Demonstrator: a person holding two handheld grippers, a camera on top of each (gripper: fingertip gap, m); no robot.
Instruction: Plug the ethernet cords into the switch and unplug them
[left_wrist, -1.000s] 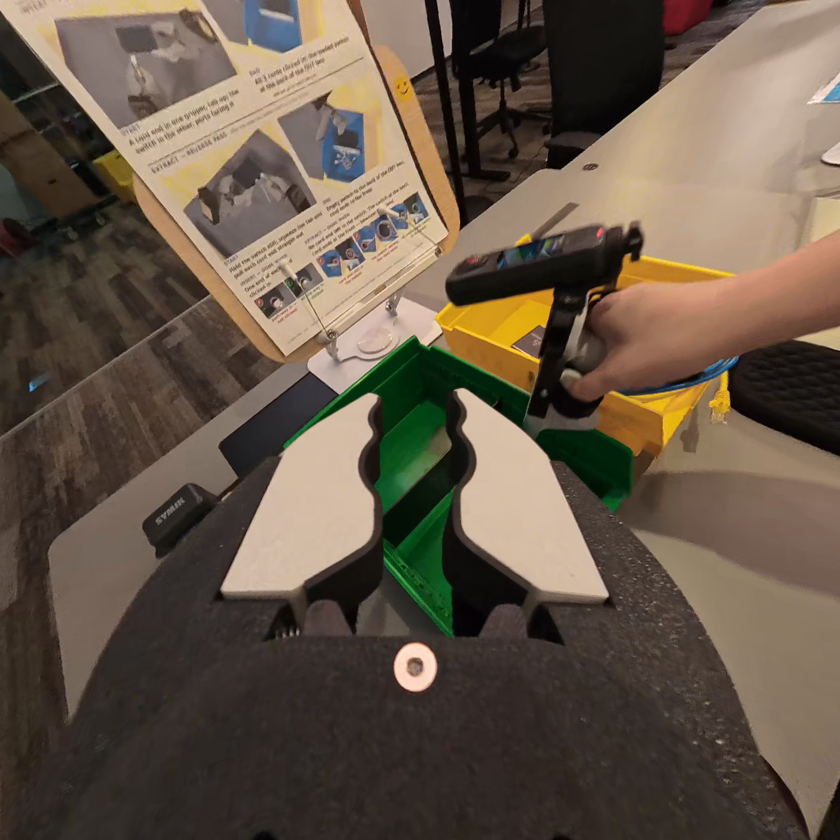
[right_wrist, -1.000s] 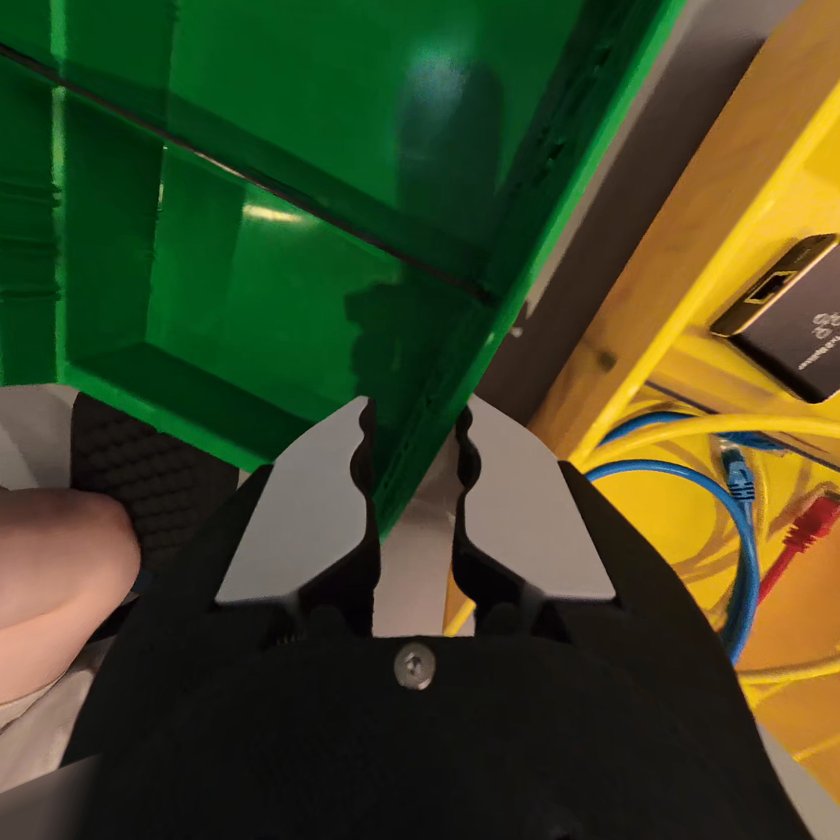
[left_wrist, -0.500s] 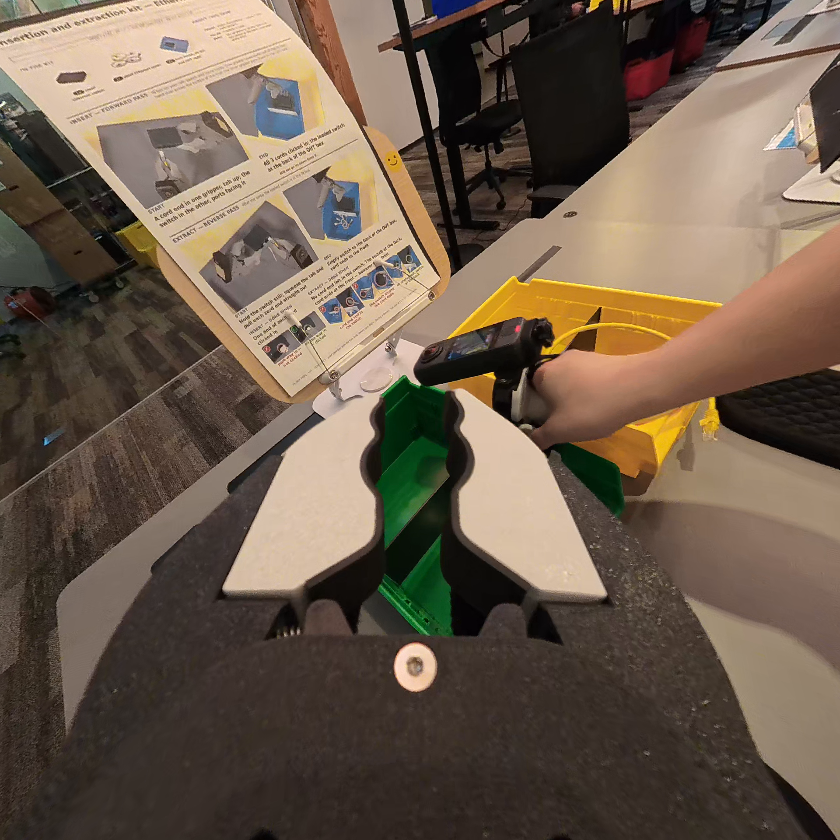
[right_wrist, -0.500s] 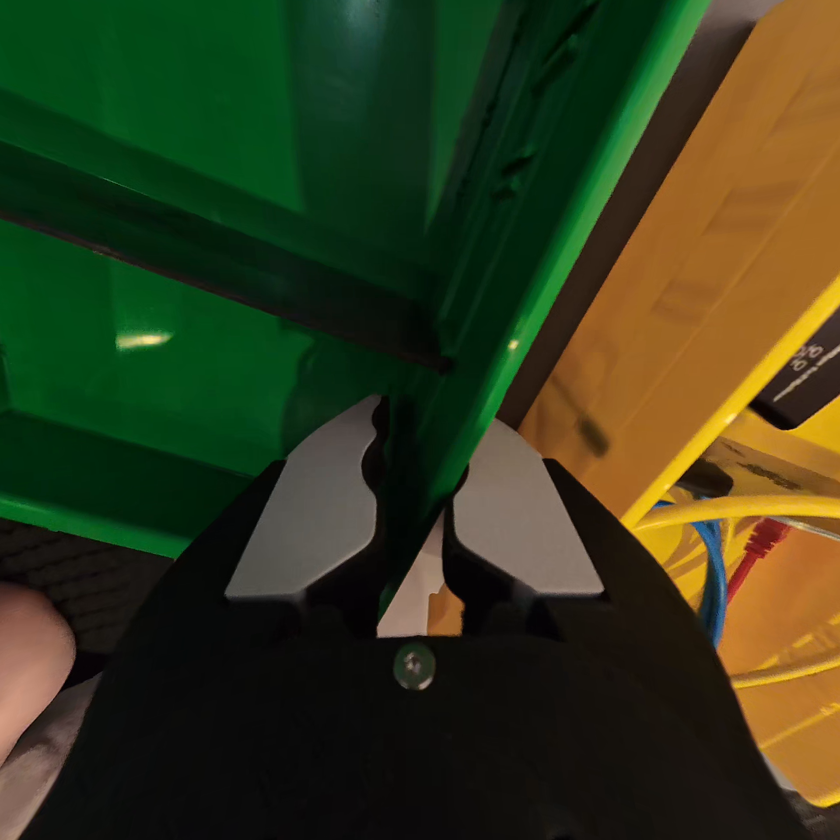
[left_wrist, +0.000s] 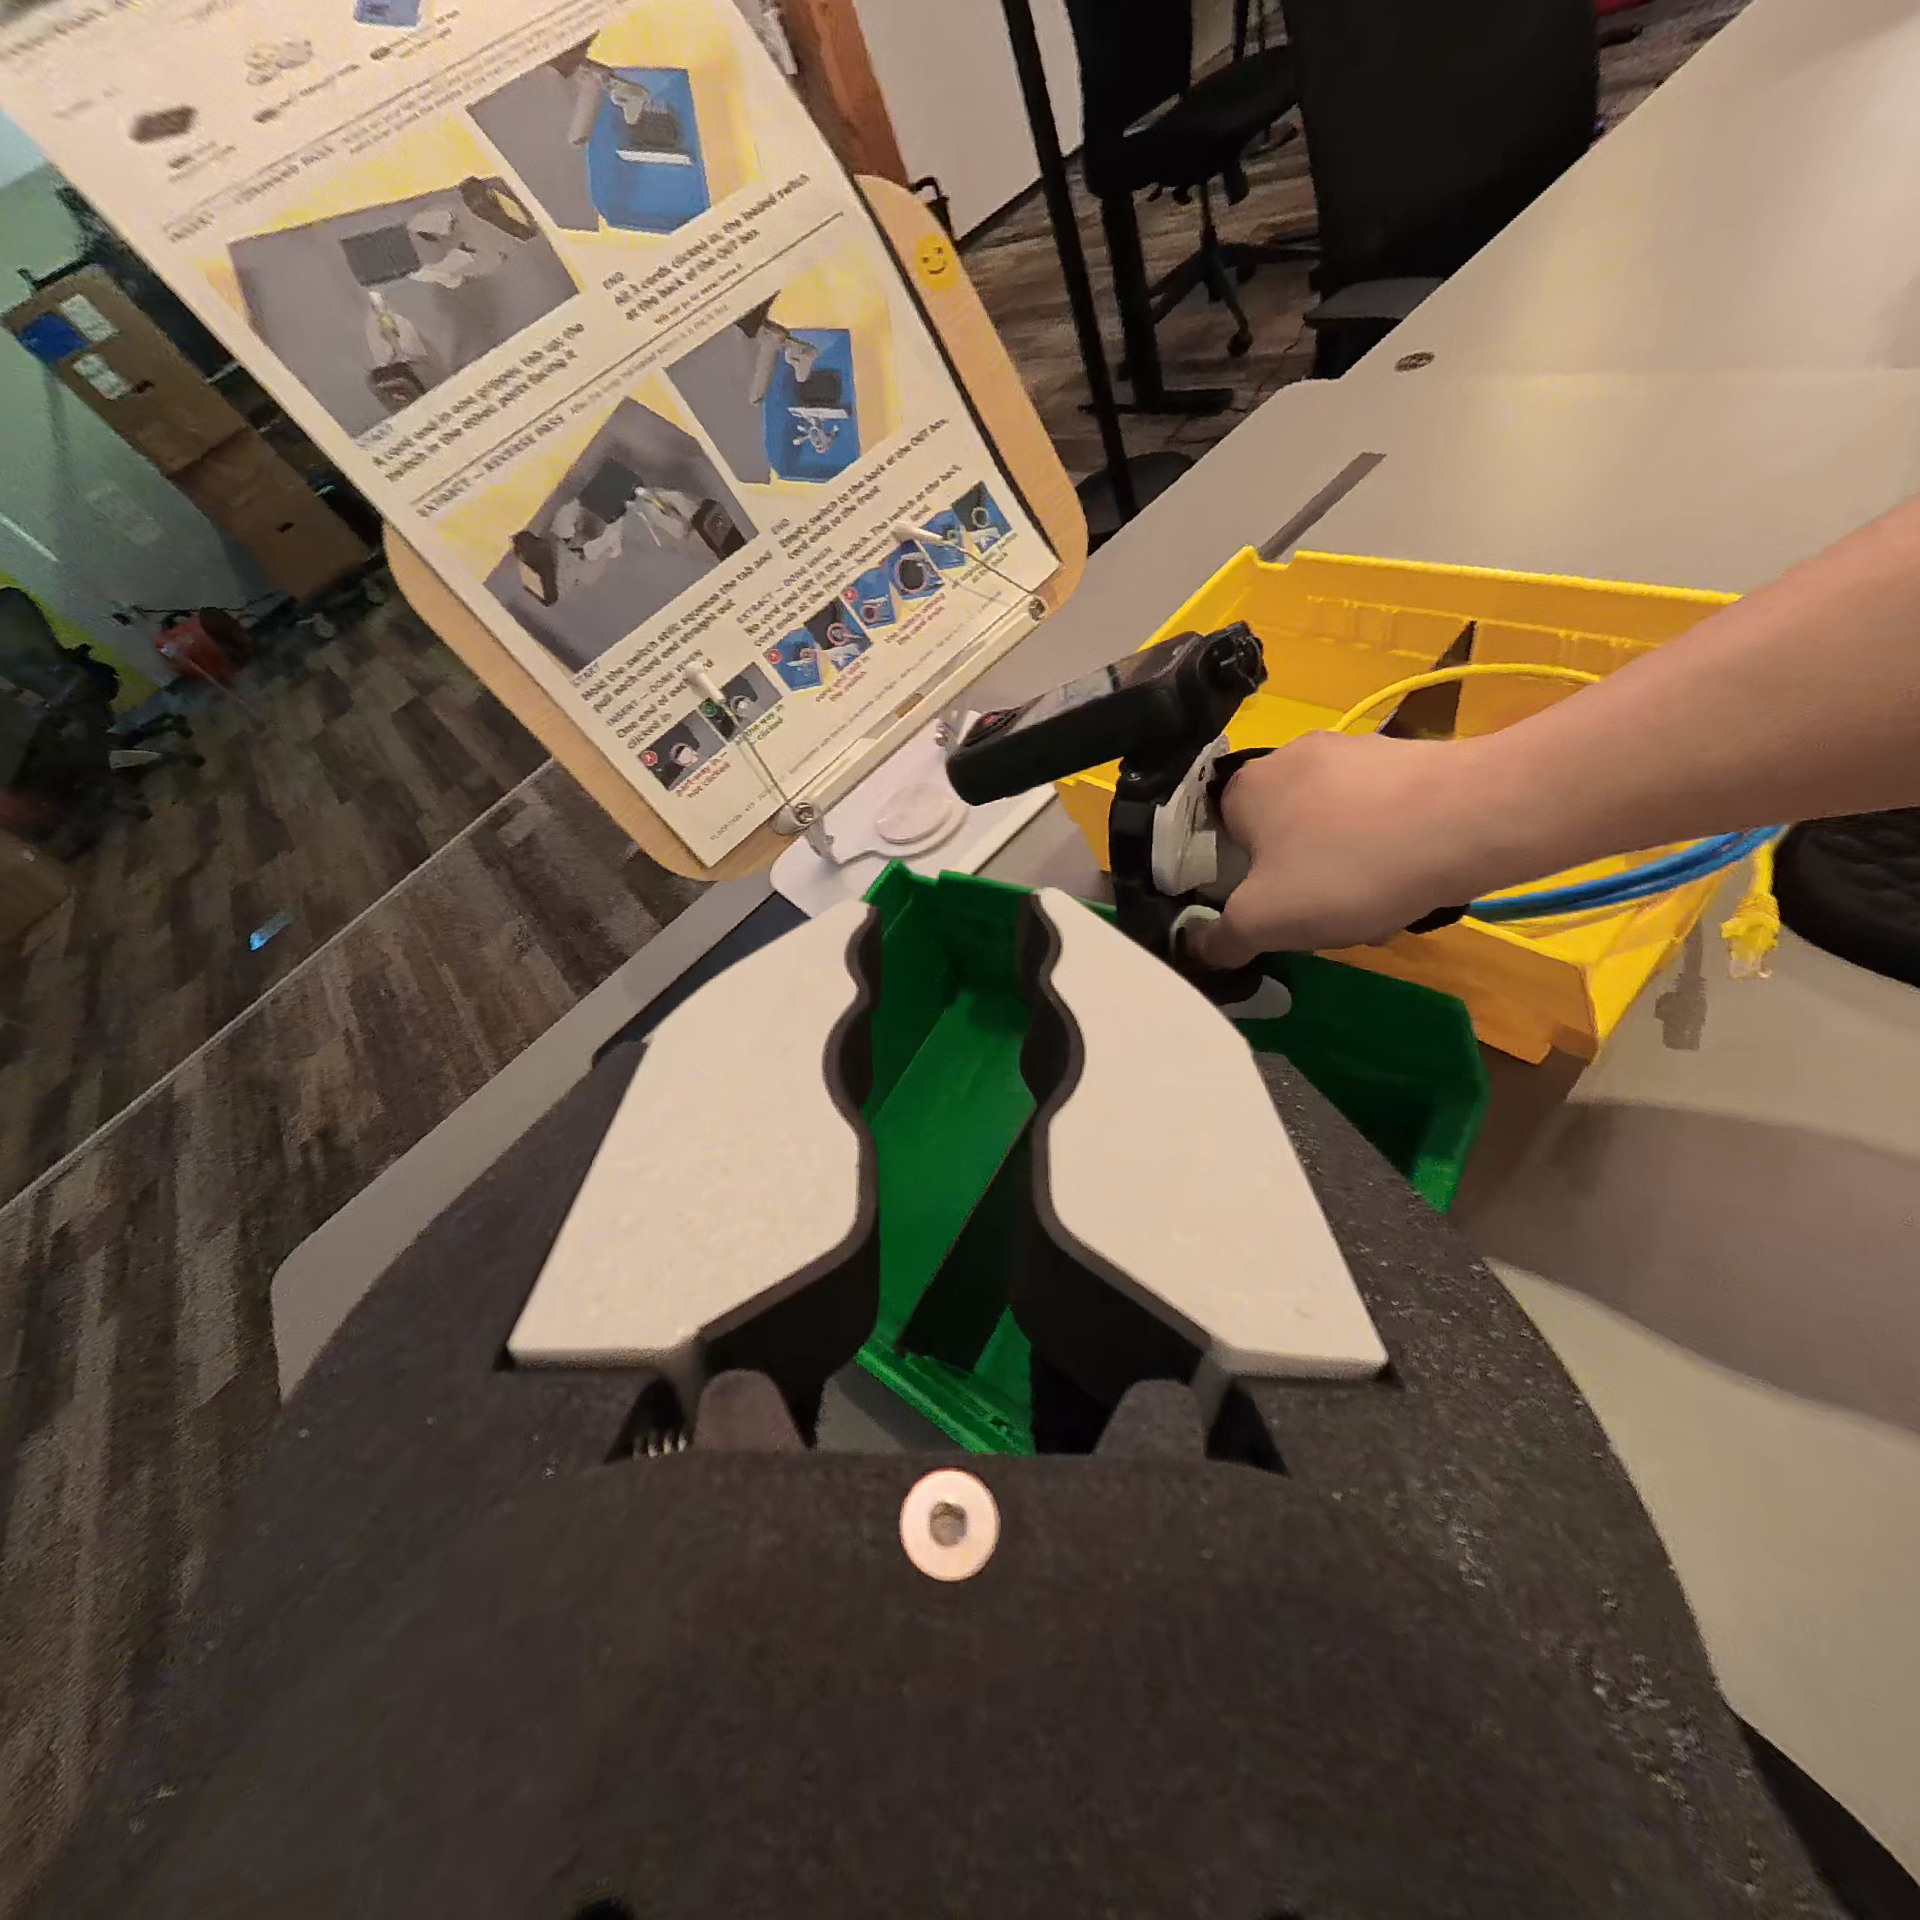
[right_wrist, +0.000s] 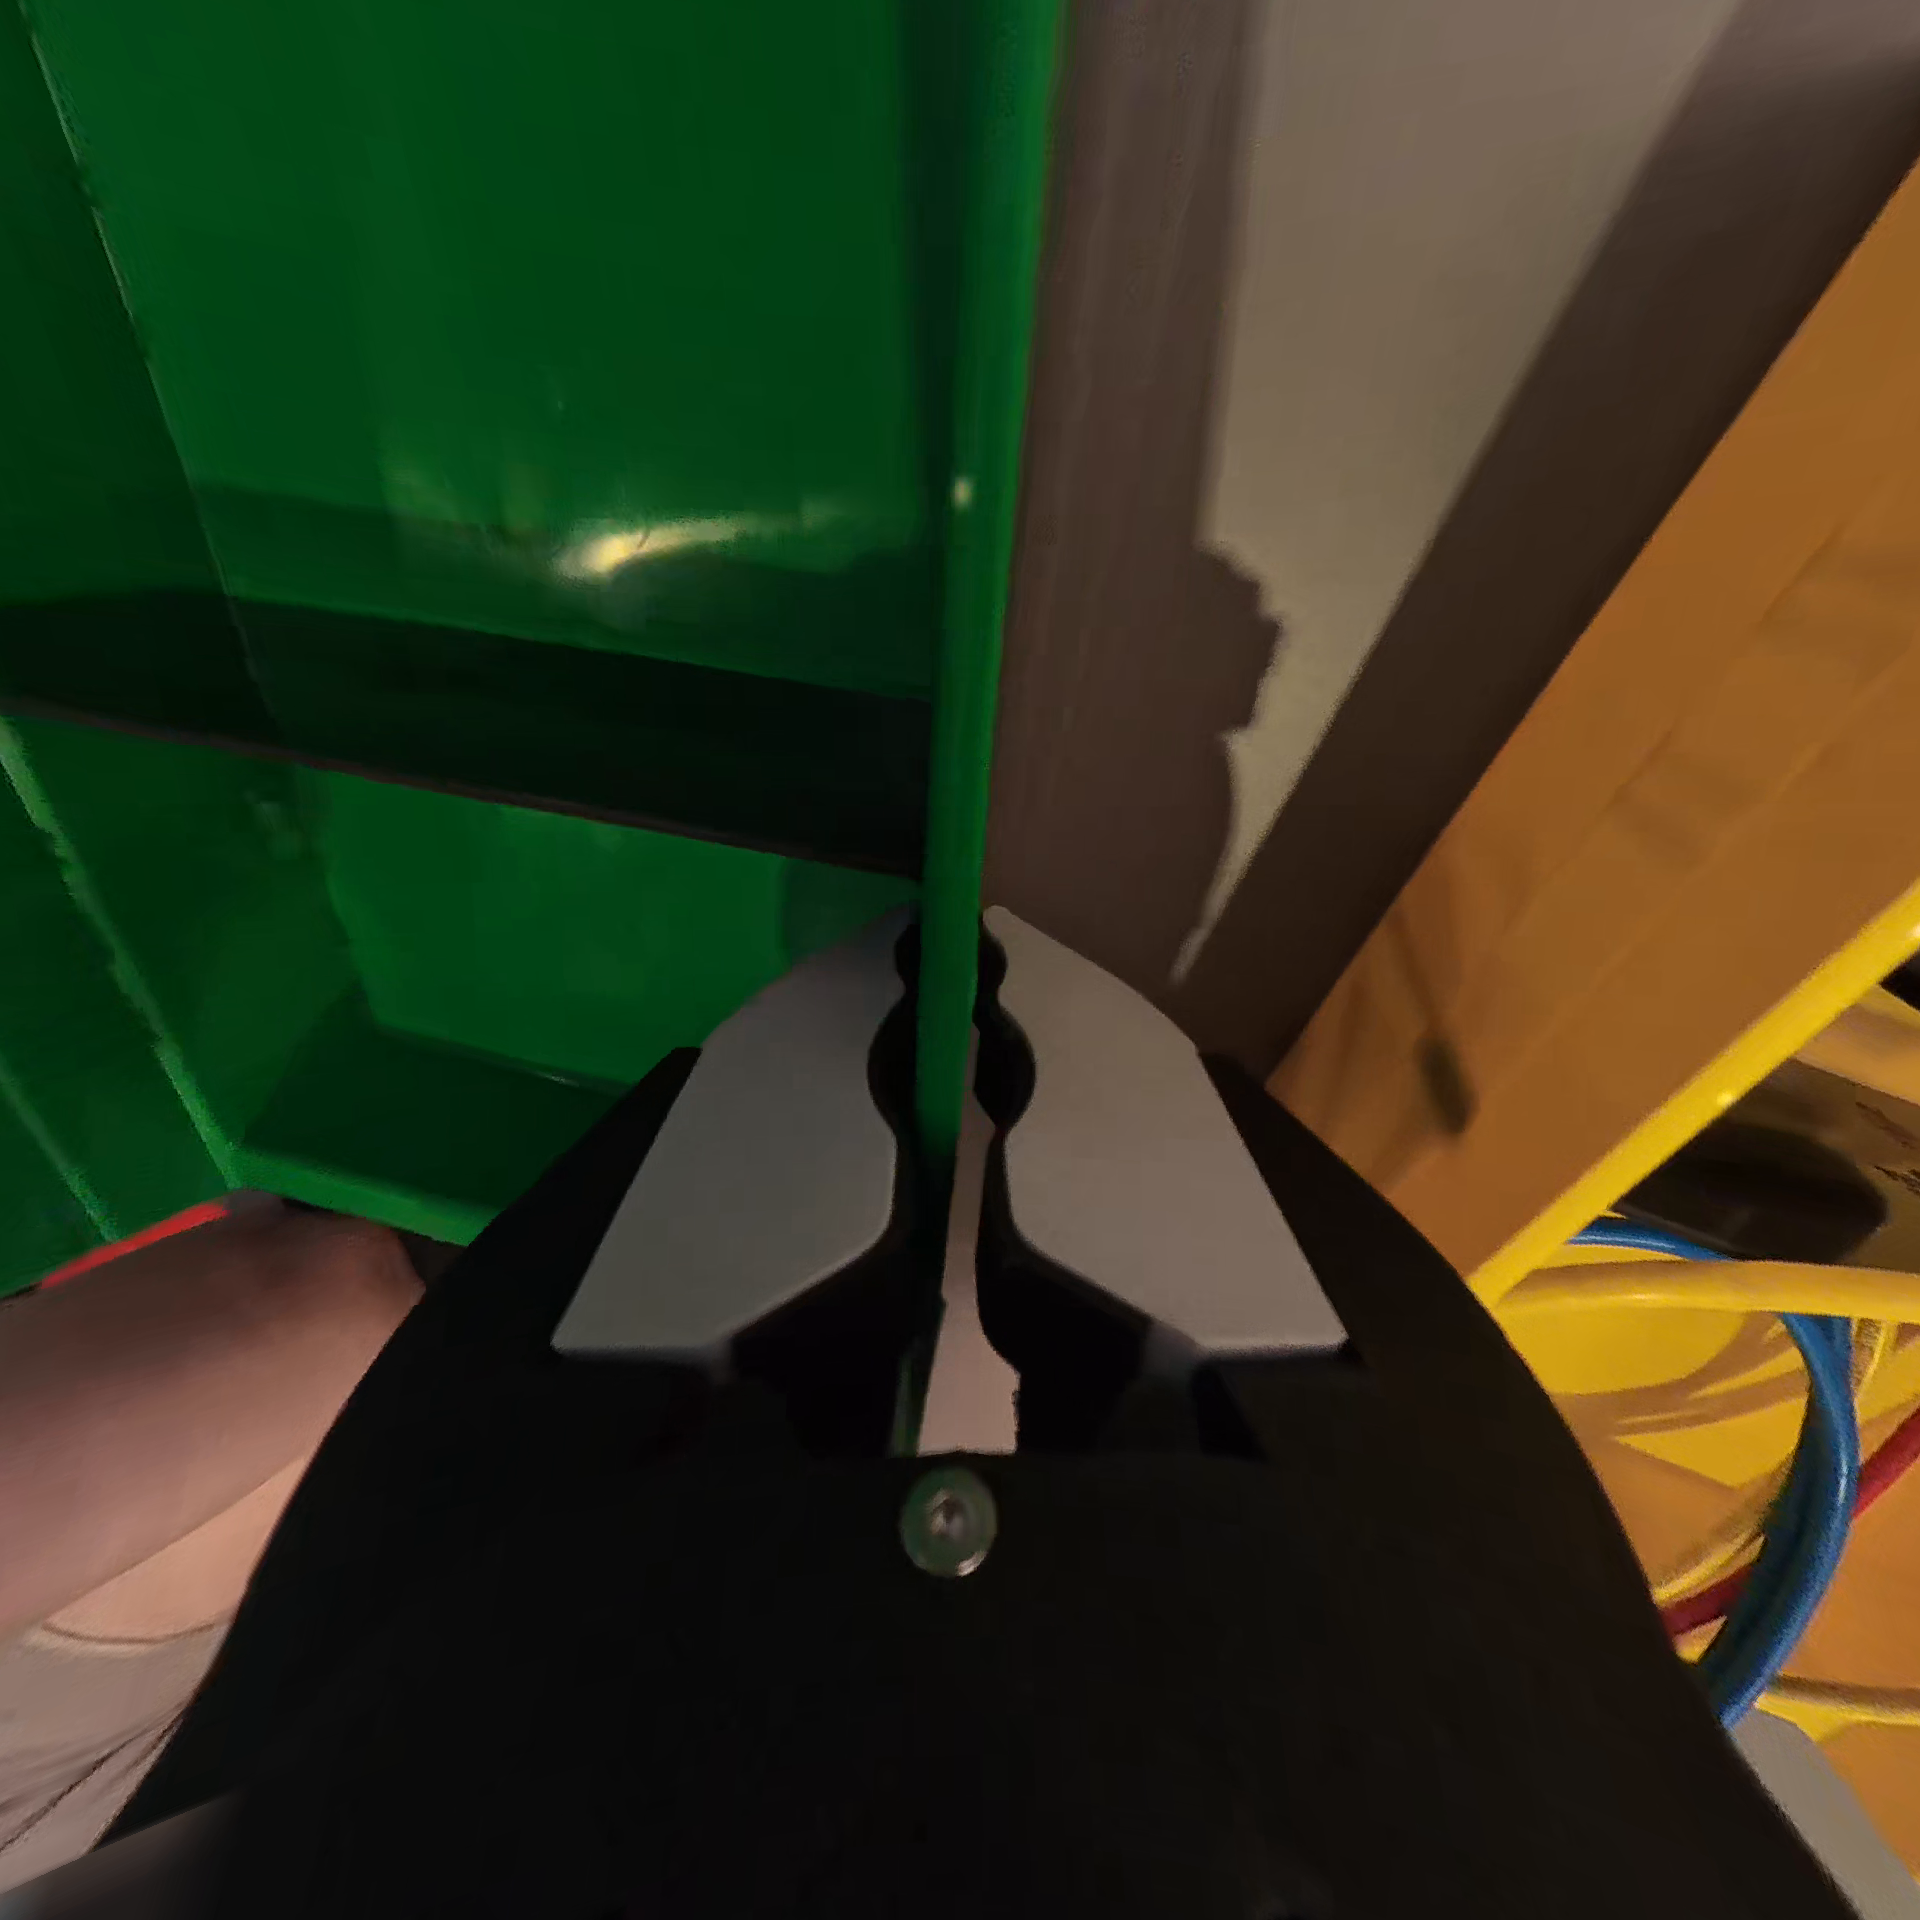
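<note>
Gripping the green bin's (right_wrist: 520, 416) wall, the right gripper (right_wrist: 948, 971) was pictured; the left gripper's (left_wrist: 945, 997) fingers stood open, empty. Cords (right_wrist: 1808, 1455) remained unplugged in the yellow bin (left_wrist: 1455, 613).

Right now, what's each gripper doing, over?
Right gripper shut on green bin wall. Left gripper open, empty, above that bin. Cords unplugged in yellow bin. Nothing blocking.
</note>
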